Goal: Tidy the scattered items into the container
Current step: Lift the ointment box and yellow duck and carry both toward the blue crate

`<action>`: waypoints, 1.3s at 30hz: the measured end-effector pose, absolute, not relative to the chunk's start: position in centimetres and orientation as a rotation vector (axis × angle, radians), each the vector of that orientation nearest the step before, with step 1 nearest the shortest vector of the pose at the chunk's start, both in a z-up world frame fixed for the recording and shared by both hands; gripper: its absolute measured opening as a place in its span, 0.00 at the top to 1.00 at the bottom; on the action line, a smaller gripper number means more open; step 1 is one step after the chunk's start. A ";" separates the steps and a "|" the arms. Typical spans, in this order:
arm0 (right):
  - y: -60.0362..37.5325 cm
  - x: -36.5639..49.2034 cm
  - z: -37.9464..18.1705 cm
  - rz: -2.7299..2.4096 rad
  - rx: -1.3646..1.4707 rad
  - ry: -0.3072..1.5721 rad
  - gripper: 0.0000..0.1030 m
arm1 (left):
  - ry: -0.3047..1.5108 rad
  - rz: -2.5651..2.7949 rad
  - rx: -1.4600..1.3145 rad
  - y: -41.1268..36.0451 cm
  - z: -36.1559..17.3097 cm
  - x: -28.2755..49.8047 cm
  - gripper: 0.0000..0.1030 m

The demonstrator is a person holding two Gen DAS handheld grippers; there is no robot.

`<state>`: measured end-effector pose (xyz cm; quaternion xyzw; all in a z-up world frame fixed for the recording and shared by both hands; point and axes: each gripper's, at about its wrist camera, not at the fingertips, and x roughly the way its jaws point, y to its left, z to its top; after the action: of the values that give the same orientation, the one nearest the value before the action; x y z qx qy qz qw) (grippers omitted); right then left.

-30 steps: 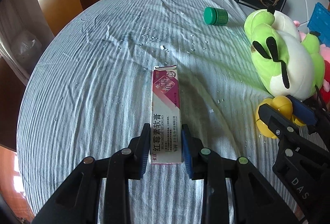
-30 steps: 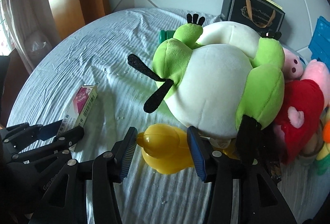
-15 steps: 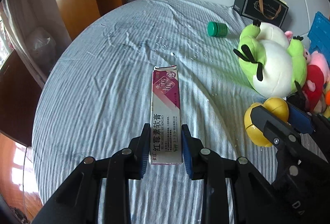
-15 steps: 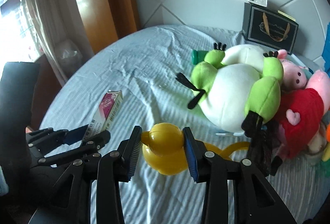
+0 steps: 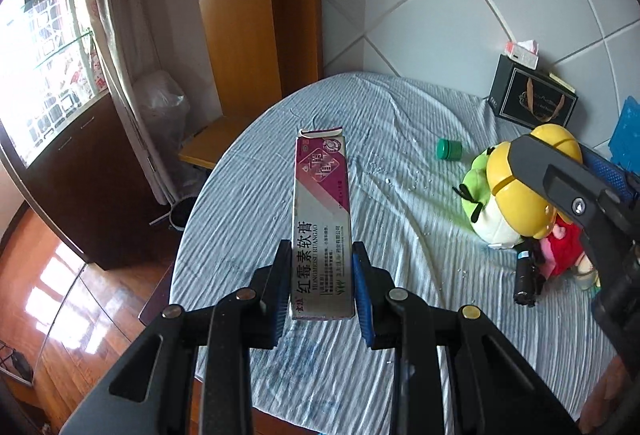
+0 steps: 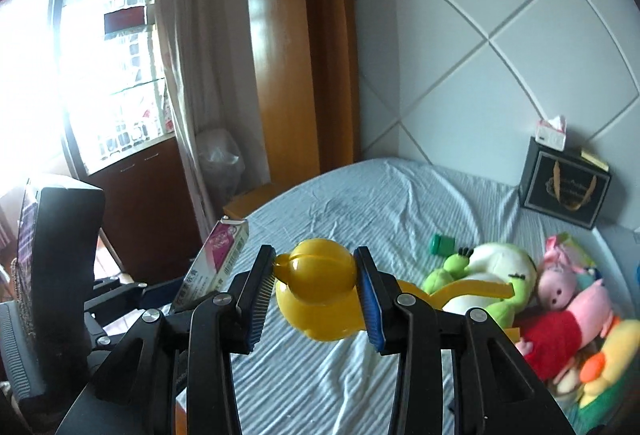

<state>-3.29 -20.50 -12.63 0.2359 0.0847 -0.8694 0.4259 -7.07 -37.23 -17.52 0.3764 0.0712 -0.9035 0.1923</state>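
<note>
Left wrist view. The left gripper [image 5: 322, 285] has risen well clear of the bed [image 5: 400, 203] since a second ago, when the box [image 5: 323, 223] lay flat on the sheet. Jaws narrow, clamped on the box's lower end. The box now hangs above the bed's left edge, its far end pointing toward the wooden panel. Box: long carton, magenta and grey, black printed characters, top flap slightly torn open. The right gripper shows at the right edge of this view, carrying the yellow toy [image 5: 524, 183]. A green cap [image 5: 449, 149] and a green plush [image 5: 486, 195] remain on the sheet.

Right wrist view. The right gripper [image 6: 316, 293] is likewise lifted off the bed; earlier the toy sat on the sheet against the plush. Jaws narrow, pressing both sides of the yellow toy [image 6: 318, 293], a glossy hollow plastic shape with a flat handle trailing right. The box [image 6: 214, 267] shows at left, tilted.

Judgement: both pickups look complete, so carrying to the container comes next. A blue crate-like edge sits at the bed's right side; whether it is the container I cannot tell.
</note>
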 end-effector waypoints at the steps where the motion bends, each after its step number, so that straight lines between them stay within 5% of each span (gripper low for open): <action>1: -20.4 -3.0 -11.9 -2.186 0.569 0.224 0.62 | 0.199 -2.549 1.047 -37.0 -16.8 -7.1 0.73; 18: -11.6 -0.6 -1.5 -2.580 0.376 0.451 0.62 | 0.112 -2.974 0.920 -27.1 -6.8 -9.8 0.73; 39: 20.6 -4.0 6.9 -2.871 0.269 0.480 0.62 | -0.009 -3.304 0.820 9.8 1.9 -13.8 0.73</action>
<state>-4.04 20.64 6.90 0.0915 0.1631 -0.9763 0.1089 -13.80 9.85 1.94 0.2389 -0.0027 -0.9622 -0.1308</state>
